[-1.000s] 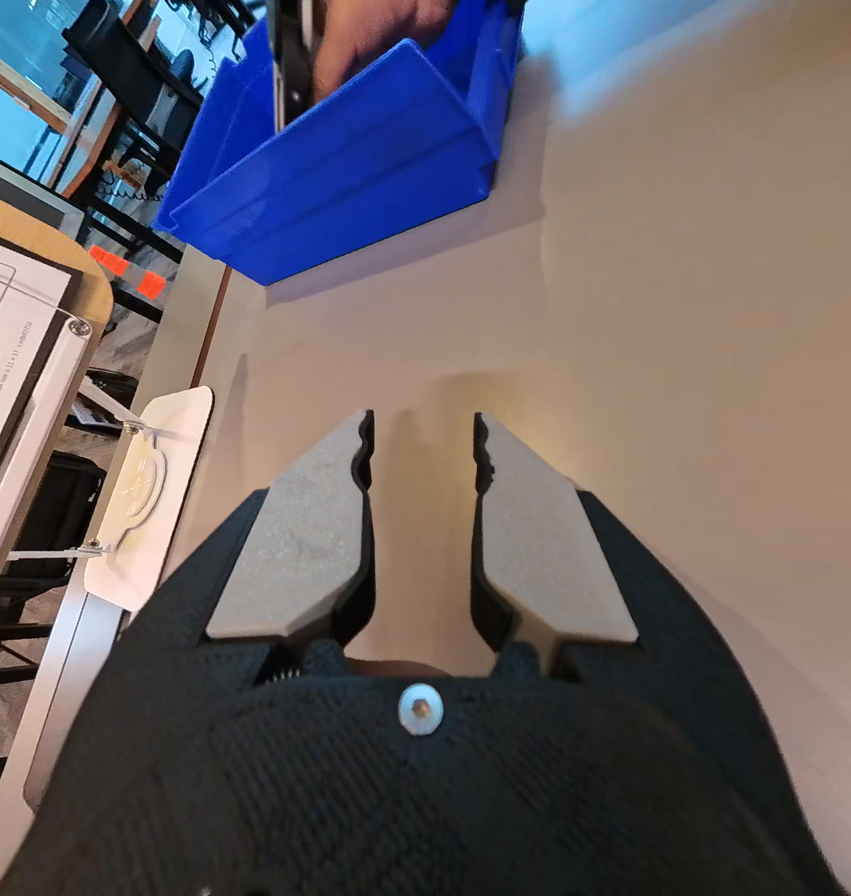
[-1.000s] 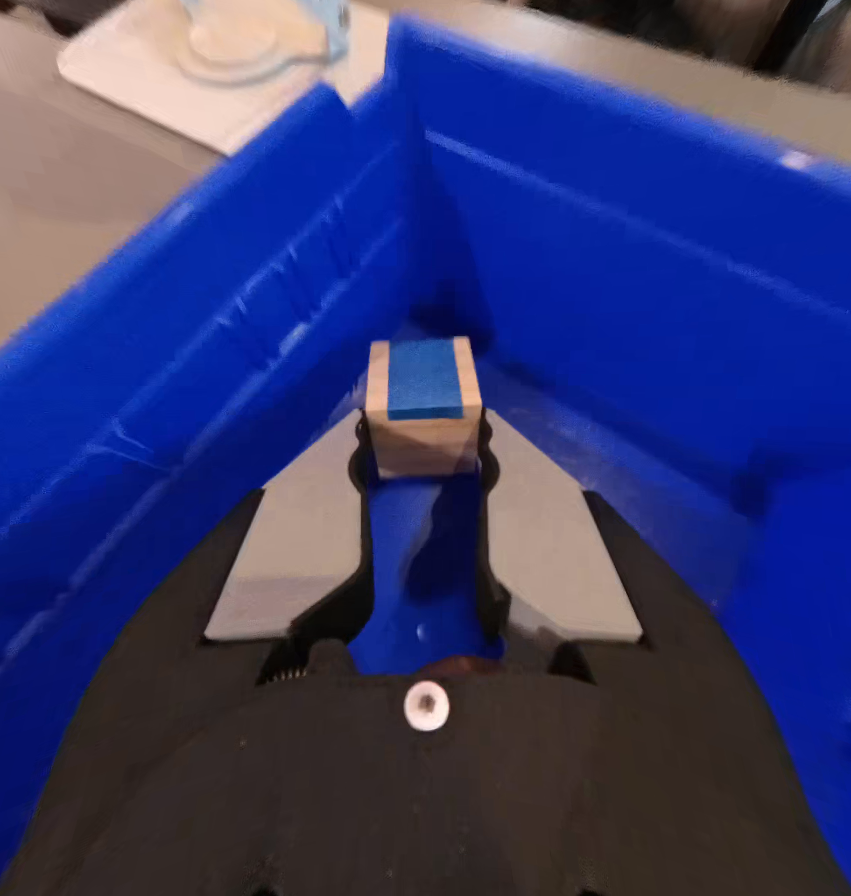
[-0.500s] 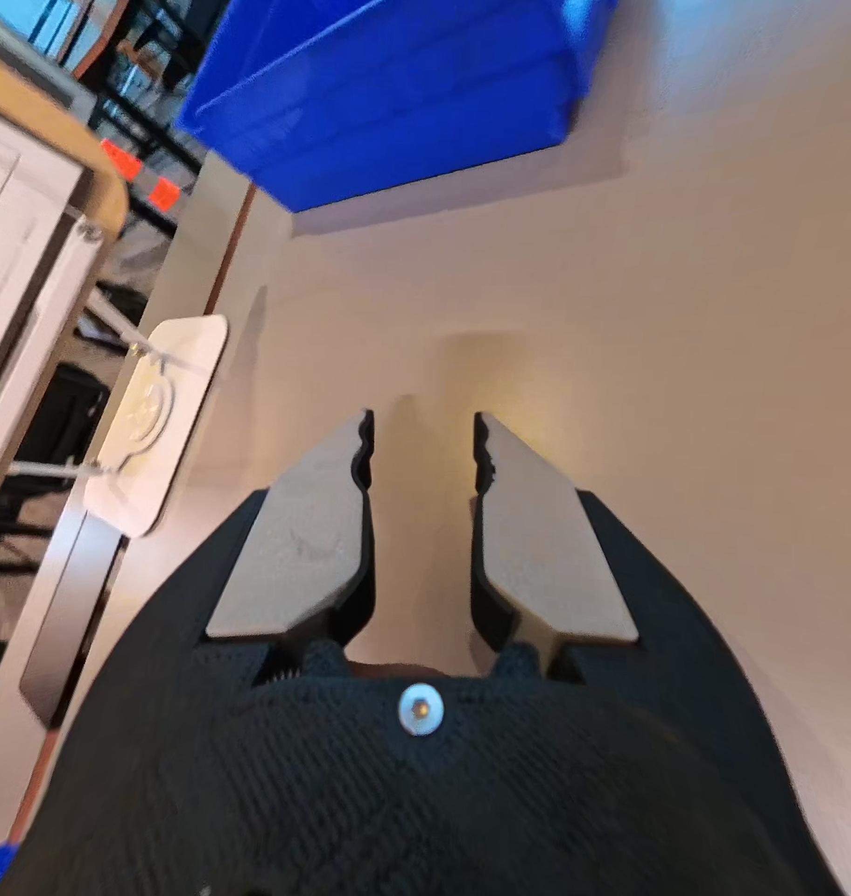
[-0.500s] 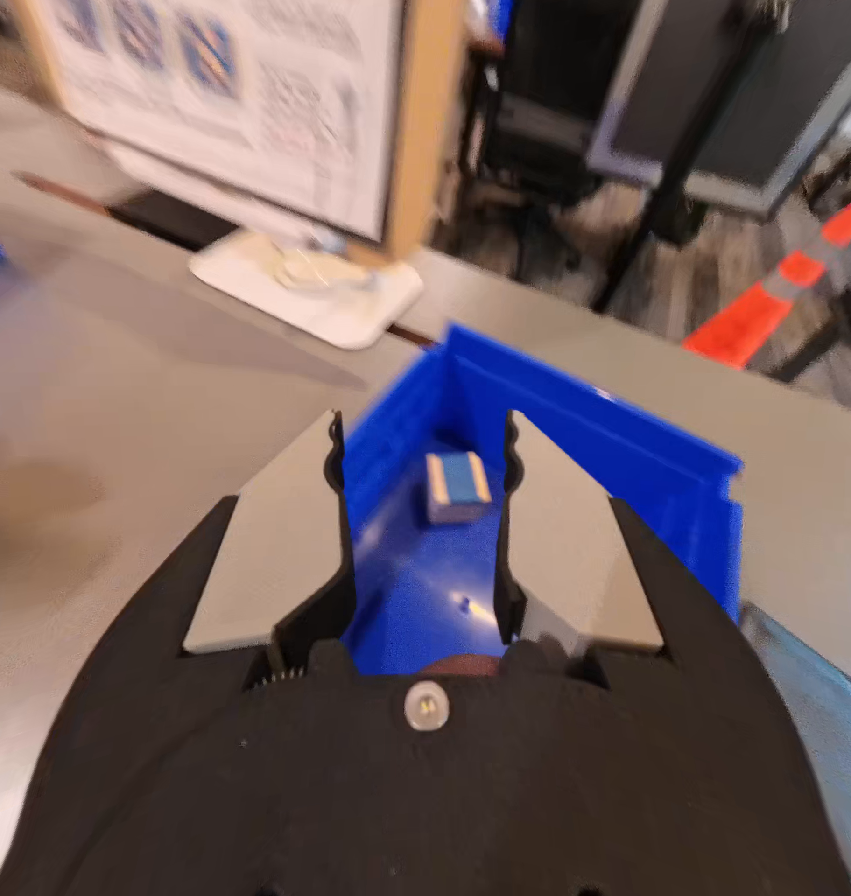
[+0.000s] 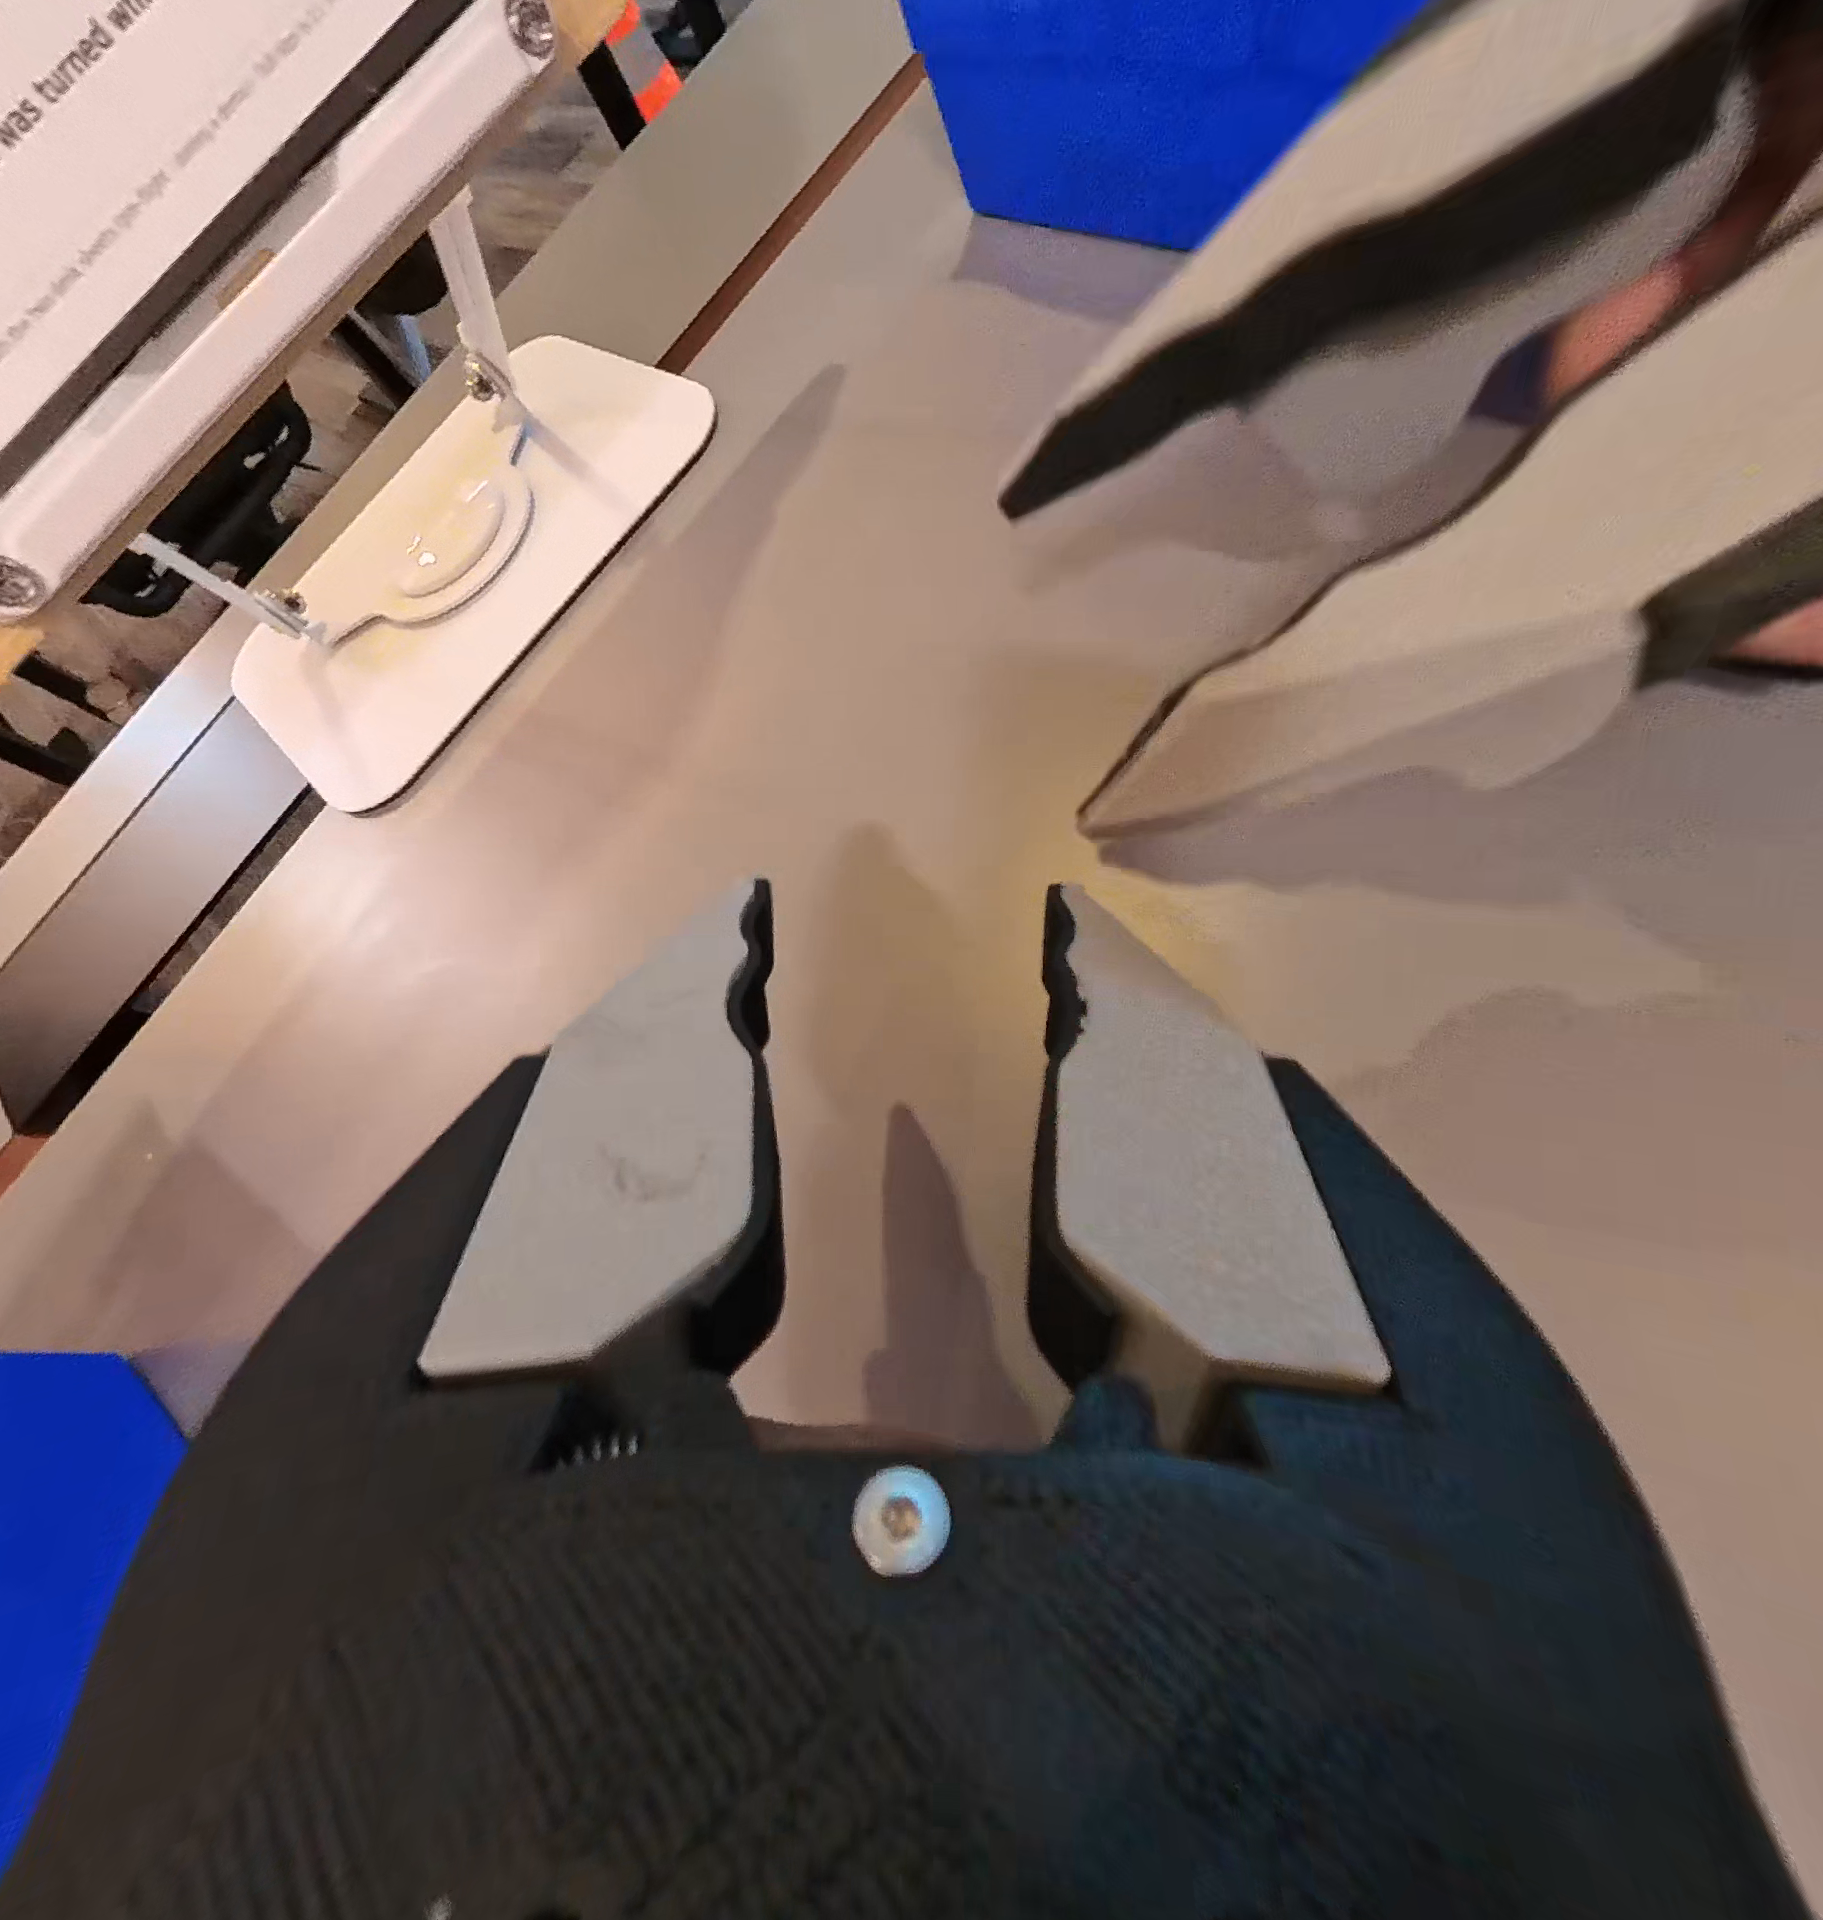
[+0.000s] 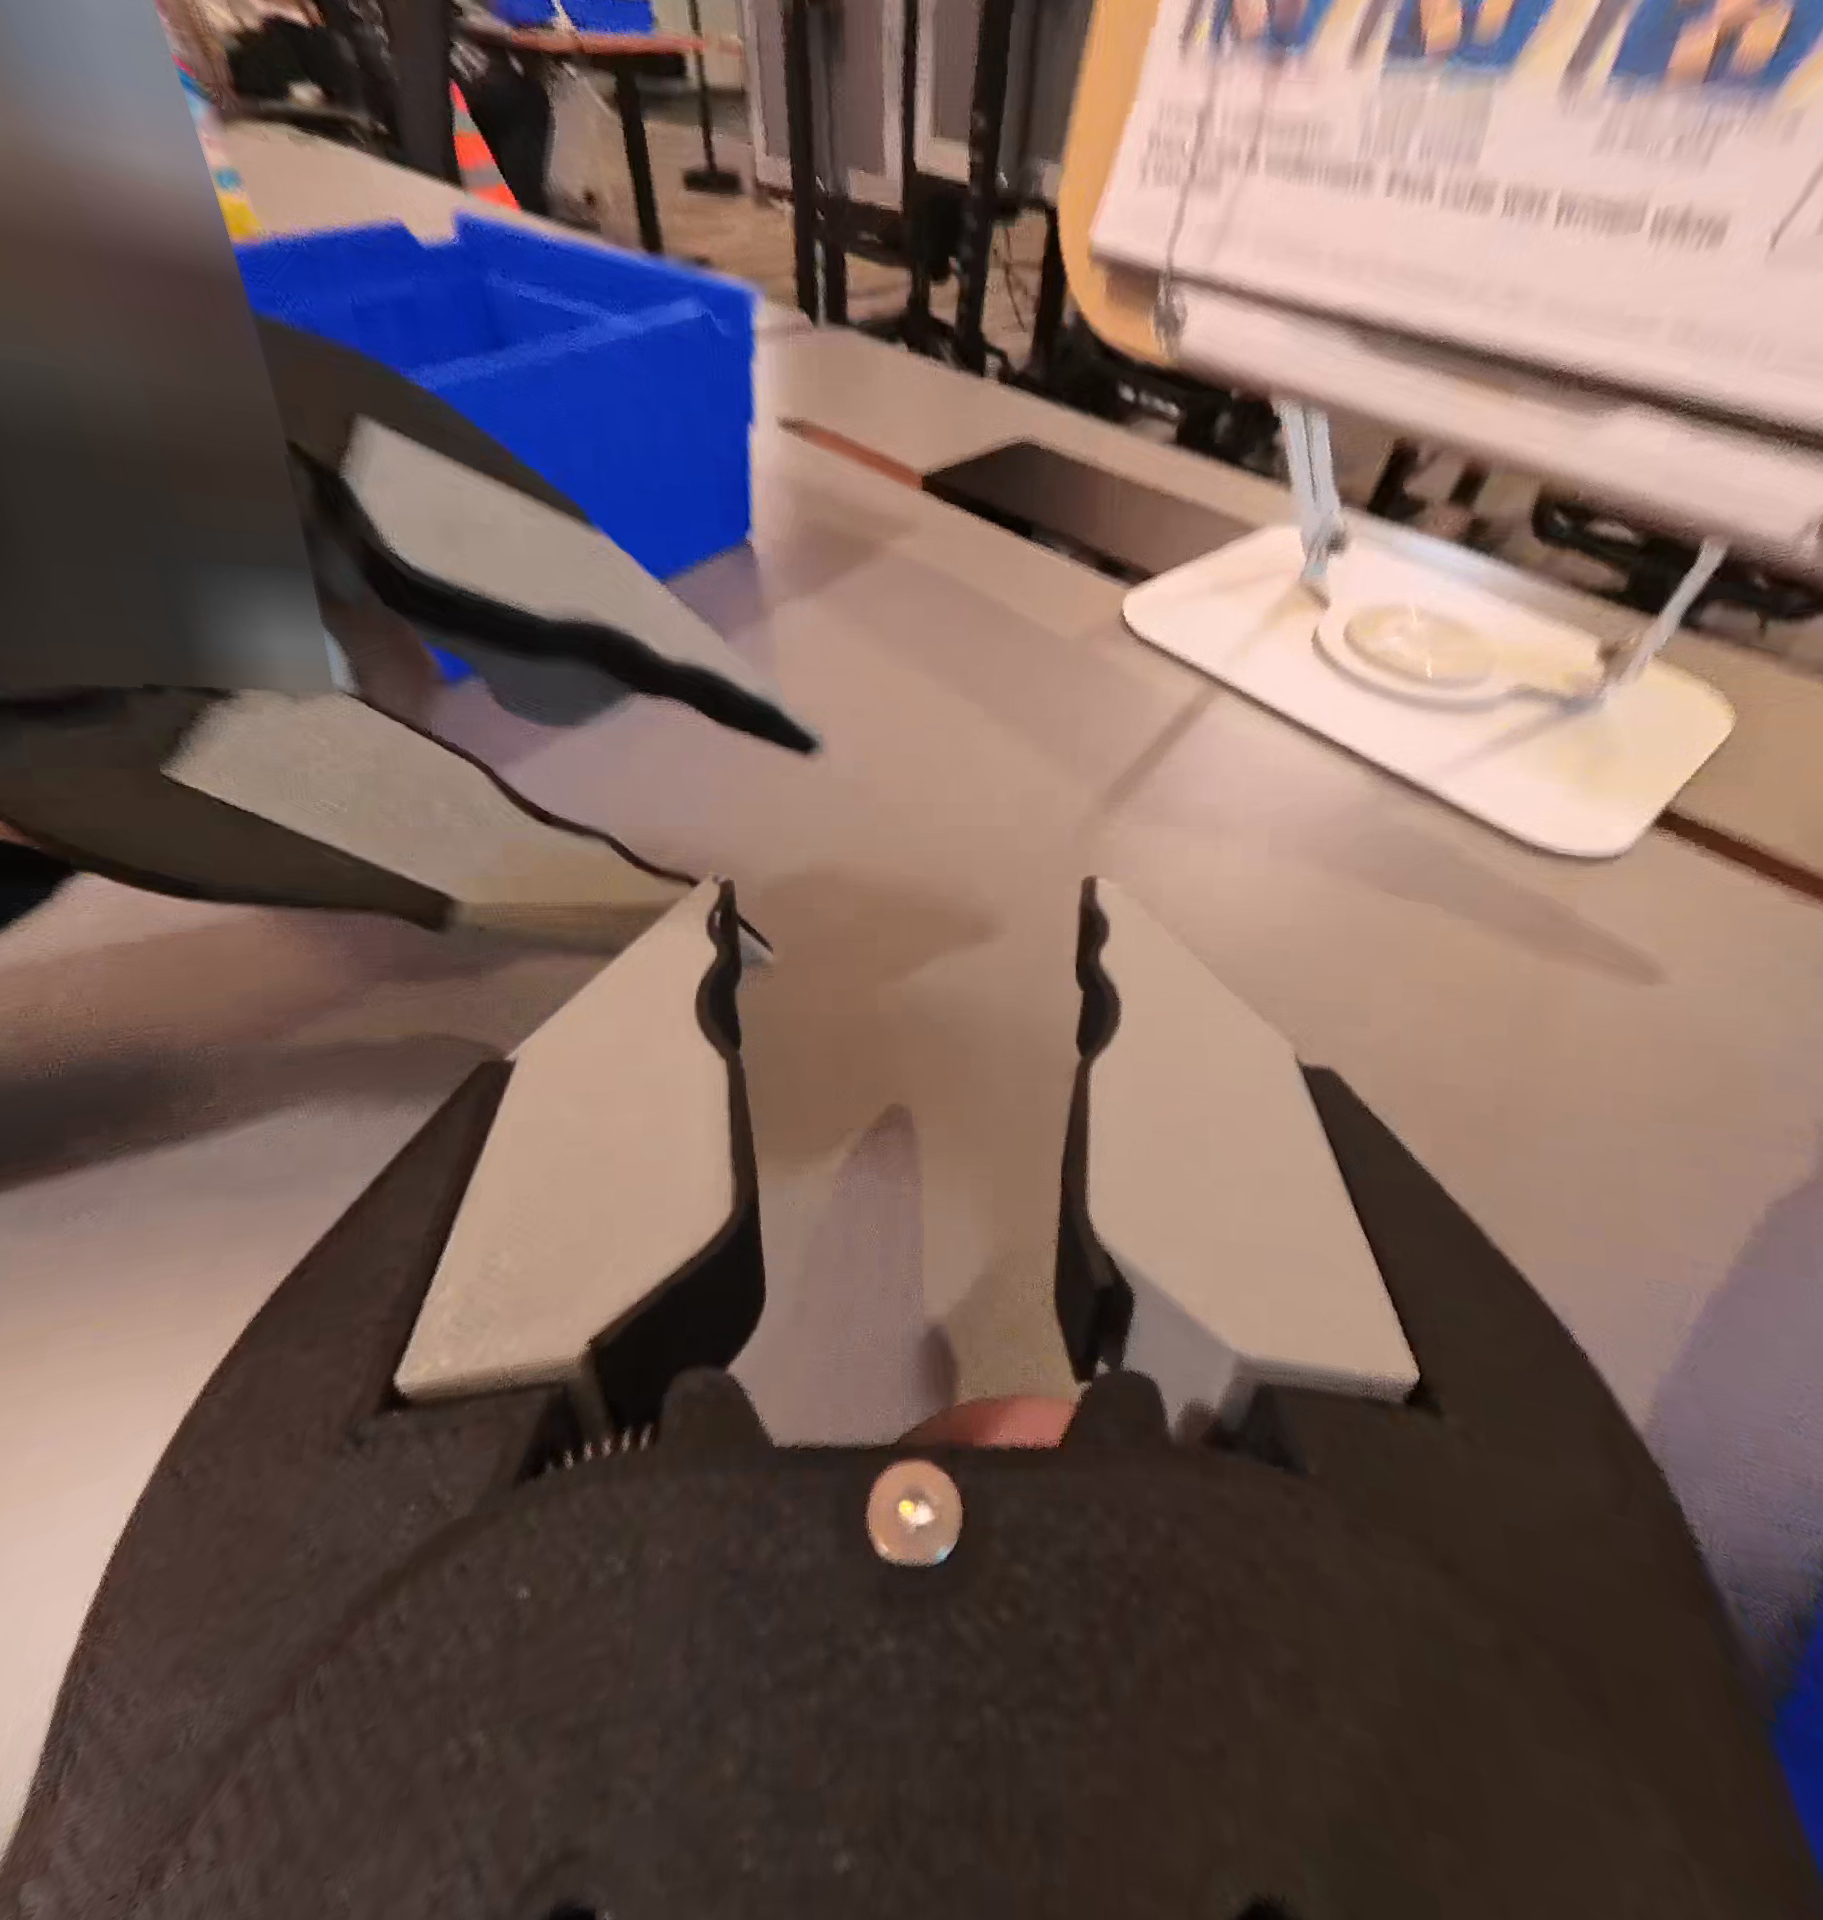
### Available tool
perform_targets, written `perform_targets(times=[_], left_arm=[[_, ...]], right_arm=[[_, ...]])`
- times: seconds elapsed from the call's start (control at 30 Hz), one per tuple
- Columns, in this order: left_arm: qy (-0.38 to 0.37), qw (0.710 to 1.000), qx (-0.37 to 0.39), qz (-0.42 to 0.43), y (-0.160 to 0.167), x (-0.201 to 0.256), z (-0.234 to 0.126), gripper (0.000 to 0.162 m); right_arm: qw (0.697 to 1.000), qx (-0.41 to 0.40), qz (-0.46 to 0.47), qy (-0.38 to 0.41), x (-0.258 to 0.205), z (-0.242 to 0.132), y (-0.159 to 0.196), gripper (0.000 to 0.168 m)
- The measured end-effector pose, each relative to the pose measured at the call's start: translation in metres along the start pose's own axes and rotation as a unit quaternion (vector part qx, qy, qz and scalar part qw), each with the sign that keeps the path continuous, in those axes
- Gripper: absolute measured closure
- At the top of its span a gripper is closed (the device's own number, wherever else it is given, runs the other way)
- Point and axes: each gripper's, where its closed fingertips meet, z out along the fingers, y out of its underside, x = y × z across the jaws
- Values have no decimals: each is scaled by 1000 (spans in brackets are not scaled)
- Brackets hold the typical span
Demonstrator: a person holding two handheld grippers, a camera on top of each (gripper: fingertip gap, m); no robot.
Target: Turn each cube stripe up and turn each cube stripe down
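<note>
My left tongs (image 5: 907, 935), black-bodied with flat grey fingers, sit spread apart with nothing between them, only the smooth grey-beige worktop (image 5: 782, 727) showing through the gap. My right tongs (image 6: 902, 925), the same black and grey build, are likewise parted and empty above that worktop (image 6: 990, 810). The two pairs are close: in the left wrist view the right tongs (image 5: 1063, 665) reach in from the far right, blurred, their tips just beyond my left fingertips; in the right wrist view the left tongs (image 6: 626, 831) come in from the left, and one grey tip looks to overlap my right pair's left finger (image 6: 616, 1143), though I cannot tell if they touch. A bright blue plastic bin (image 5: 1115, 114) stands at the far edge in the left view, and a blue bin (image 6: 564, 353) with an inner divider sits far left in the right view; I cannot tell whether they are one and the same. A white flat-based stand (image 5: 471, 582) rests far left, its thin metal struts carrying a white printed sign board (image 5: 211, 229); the same stand (image 6: 1426, 707) and board (image 6: 1509, 239) appear far right in the right view. Another blue edge (image 5: 34, 1538) shows near left.
</note>
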Motion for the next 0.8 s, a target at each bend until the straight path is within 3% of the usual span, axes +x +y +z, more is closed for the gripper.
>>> perform_targets(times=[0.17,0.33,0.43,0.8], left_arm=[[-39,999,-14,-23,1,-14,-4,110],[-136,990,-7,-45,0,-46,-27,108],[-137,986,7,-100,8,-42,-38,109],[-149,977,-50,-143,46,-20,-61,99]], right_arm=[[1000,-19,21,9,16,7,21,106],[999,-11,29,16,23,2,20,106],[1000,-14,5,26,24,-1,22,106],[1000,-18,-26,4,7,-1,20,103]])
